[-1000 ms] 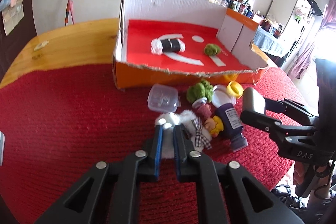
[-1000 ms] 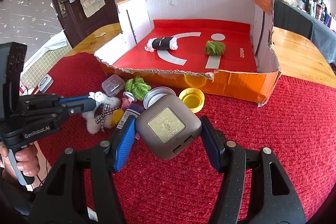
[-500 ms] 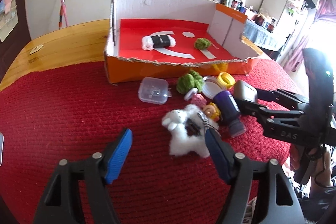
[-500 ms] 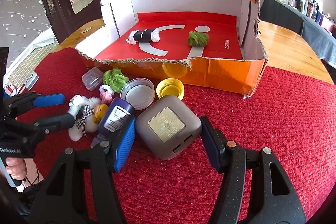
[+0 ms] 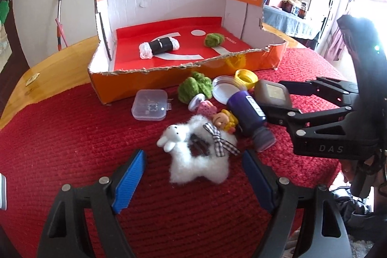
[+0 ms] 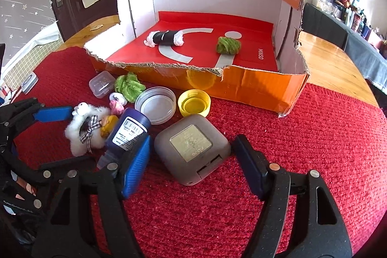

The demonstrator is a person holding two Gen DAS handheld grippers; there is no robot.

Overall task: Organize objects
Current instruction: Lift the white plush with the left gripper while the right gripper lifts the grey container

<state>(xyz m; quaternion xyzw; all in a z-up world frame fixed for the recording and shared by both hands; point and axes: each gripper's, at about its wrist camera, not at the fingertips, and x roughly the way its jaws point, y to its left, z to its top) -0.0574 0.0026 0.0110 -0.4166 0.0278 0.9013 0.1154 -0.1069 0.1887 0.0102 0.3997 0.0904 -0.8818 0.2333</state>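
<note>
A white plush sheep (image 5: 200,166) with a checked bow lies on the red mat (image 5: 60,137). My left gripper (image 5: 193,158) stands astride it, jaws still opening, pads clear of the fur. A grey square case (image 6: 191,144) rests on the mat between the jaws of my right gripper (image 6: 191,154), which are also opening, with a gap at each pad. A purple bottle (image 6: 130,132) lies on its side between sheep and case. The orange cardboard box (image 6: 254,88) behind holds a black roll (image 6: 165,38) and a green yarn ball (image 6: 228,45).
In front of the box lie a clear plastic box (image 5: 150,105), a green yarn tuft (image 5: 193,88), a clear lid (image 5: 226,91), a yellow cap (image 5: 245,76) and a small doll (image 5: 223,121). The wooden table (image 6: 326,59) shows beyond the mat.
My left gripper, shut on the sheep's head a second ago, has opened wide and the sheep lies on the mat. My right gripper's jaws have spread away from the grey case.
</note>
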